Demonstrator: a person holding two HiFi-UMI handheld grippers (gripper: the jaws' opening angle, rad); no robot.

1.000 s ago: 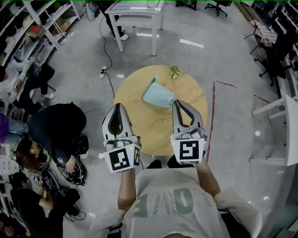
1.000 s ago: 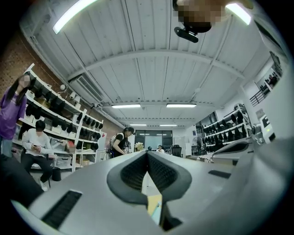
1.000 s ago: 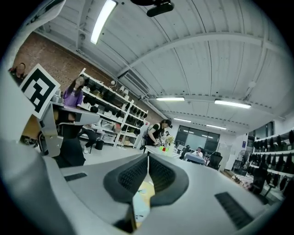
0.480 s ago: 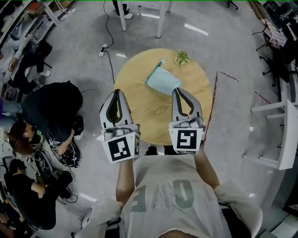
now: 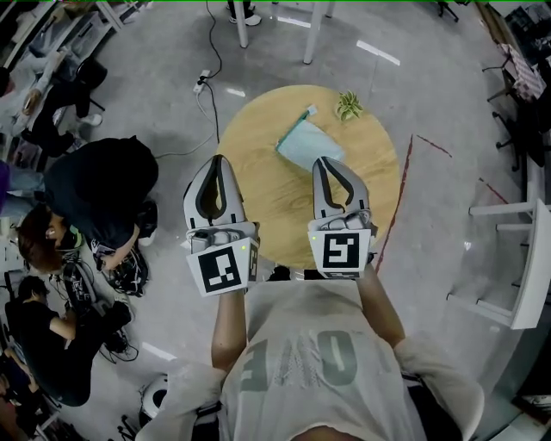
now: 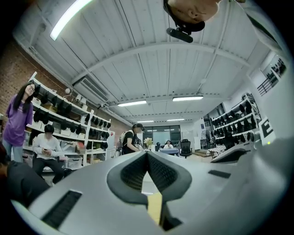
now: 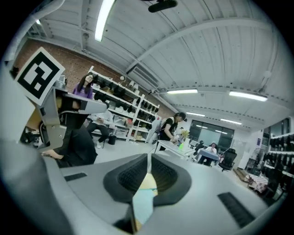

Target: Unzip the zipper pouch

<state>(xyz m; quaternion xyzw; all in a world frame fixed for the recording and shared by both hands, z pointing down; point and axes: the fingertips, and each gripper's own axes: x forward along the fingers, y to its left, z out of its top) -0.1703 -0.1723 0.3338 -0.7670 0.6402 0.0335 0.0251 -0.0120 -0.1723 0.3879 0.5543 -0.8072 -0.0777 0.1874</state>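
Observation:
A light teal zipper pouch point(image 5: 308, 145) lies flat on the far half of a round wooden table point(image 5: 277, 207), with a white tab at its far left corner. My left gripper point(image 5: 217, 160) hovers shut over the table's left edge, well left of the pouch. Also shut, my right gripper point(image 5: 321, 162) has its tip just short of the pouch's near right corner. In the right gripper view, a strip of the teal pouch point(image 7: 143, 205) shows below the closed right gripper point(image 7: 149, 157). The left gripper point(image 6: 148, 152) view shows only a sliver of the tabletop point(image 6: 155, 207).
A small green plant point(image 5: 349, 105) sits at the table's far rim. People point(image 5: 95, 202) sit and crouch on the floor at the left among cables. A white table's legs point(image 5: 277, 21) stand beyond, another white table point(image 5: 525, 258) at the right. A red line point(image 5: 398, 194) marks the floor.
Both shut grippers have moved forward and lower over the table. The right one has come nearer the pouch's near corner. The pouch has not moved on the table.

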